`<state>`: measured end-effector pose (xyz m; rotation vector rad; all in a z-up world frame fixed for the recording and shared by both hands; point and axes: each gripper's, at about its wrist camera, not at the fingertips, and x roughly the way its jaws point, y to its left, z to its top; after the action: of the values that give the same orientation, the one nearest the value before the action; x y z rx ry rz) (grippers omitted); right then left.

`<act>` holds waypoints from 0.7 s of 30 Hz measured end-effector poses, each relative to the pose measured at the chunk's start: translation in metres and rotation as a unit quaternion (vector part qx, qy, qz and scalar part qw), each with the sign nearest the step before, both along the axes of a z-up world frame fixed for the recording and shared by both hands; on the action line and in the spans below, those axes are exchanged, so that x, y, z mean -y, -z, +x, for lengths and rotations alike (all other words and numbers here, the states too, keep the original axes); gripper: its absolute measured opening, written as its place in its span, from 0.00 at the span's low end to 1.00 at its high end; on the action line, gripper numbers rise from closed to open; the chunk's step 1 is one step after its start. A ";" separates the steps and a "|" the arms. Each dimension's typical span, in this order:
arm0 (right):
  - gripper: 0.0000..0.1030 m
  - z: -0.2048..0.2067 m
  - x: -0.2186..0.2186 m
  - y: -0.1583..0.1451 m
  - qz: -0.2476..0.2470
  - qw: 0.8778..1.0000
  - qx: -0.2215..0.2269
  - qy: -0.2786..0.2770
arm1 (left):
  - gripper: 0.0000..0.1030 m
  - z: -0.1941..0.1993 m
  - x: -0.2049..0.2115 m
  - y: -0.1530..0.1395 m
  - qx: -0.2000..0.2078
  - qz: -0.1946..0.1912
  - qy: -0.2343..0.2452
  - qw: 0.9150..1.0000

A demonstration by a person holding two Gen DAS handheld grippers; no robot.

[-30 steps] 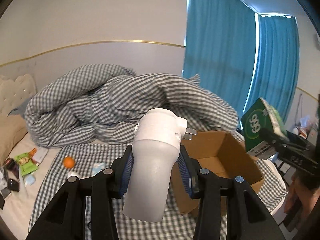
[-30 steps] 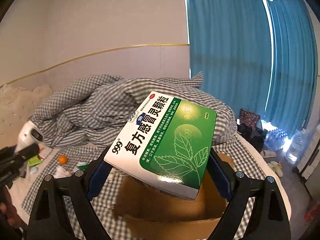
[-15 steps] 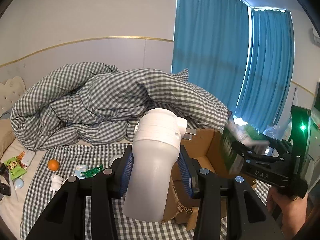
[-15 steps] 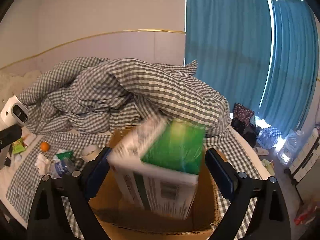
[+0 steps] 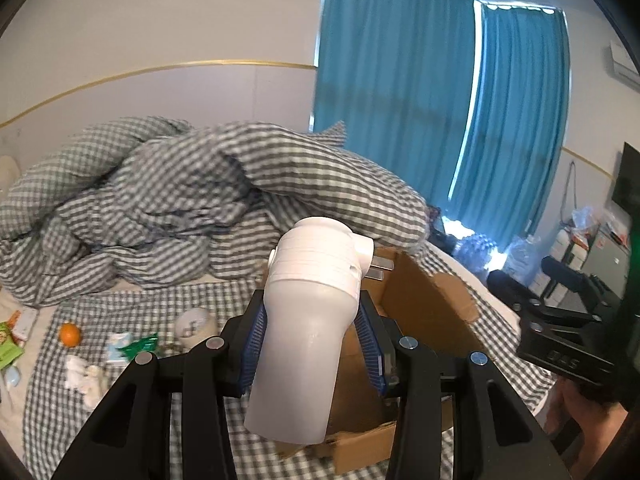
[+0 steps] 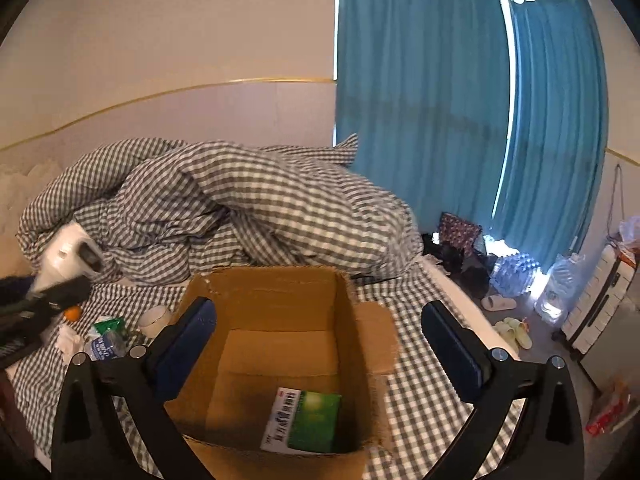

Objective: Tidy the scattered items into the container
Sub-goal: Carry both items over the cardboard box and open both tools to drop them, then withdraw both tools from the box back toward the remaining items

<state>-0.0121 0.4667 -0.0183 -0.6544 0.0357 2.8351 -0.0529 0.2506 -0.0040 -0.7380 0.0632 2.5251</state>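
Clutter far left on the checked sheet [image 5: 200,432]: orange [image 5: 70,334], green snack pack [image 5: 8,350], crumpled tissue [image 5: 86,374], small blue-white packet [image 5: 120,346], green wrapper [image 5: 142,346], round white pot, maybe a tape roll, too blurred to say [image 5: 195,322]. All still outside the cardboard box [image 6: 280,292]. R-wrist view adds a small water bottle [image 6: 105,347] among them.

Checked duvet [image 5: 180,200] heaped behind, w/ teal curtains [image 5: 400,100] beyond.

Centre: L gripper [image 5: 312,344] clenched on white plug-in device [image 5: 308,320], blue pads pressing both sides of its grey body, prongs pointing toward box. Vs a sec ago, box sits closer and more under the device; L hand has swung over toward it. Device is above the near-left wall, not yet clear of the rim.

Right: R gripper [image 6: 320,344] released, jaws just been opening to full width, nothing between them. Green medicine box [image 6: 306,420], clamped there a sec ago and mid-fall half a sec ago, now lies flat on box floor, near-right corner.

Meaning: one item binned, R hand free to fetch more. Next likely drop is the device, once L gripper is over the opening; plenty of floor space left, so no stacking worry yet.
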 end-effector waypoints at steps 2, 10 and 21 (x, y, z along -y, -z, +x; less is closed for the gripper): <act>1.00 0.007 -0.008 -0.003 0.000 1.000 -0.005 0.008 | 0.44 -0.006 -0.014 0.005 0.005 -0.003 0.010 1.000; 1.00 0.023 -0.032 -0.009 0.002 0.999 -0.011 0.032 | 0.53 -0.034 -0.061 0.028 0.041 -0.018 0.028 0.999; 1.00 0.018 -0.021 -0.006 -0.005 1.000 -0.012 0.022 | 0.87 -0.025 -0.037 0.010 0.005 -0.015 0.014 1.000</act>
<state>0.0055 0.4873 -0.0127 -0.6143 0.0672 2.8020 -0.0780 0.2871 -0.0140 -0.7571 0.1069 2.4993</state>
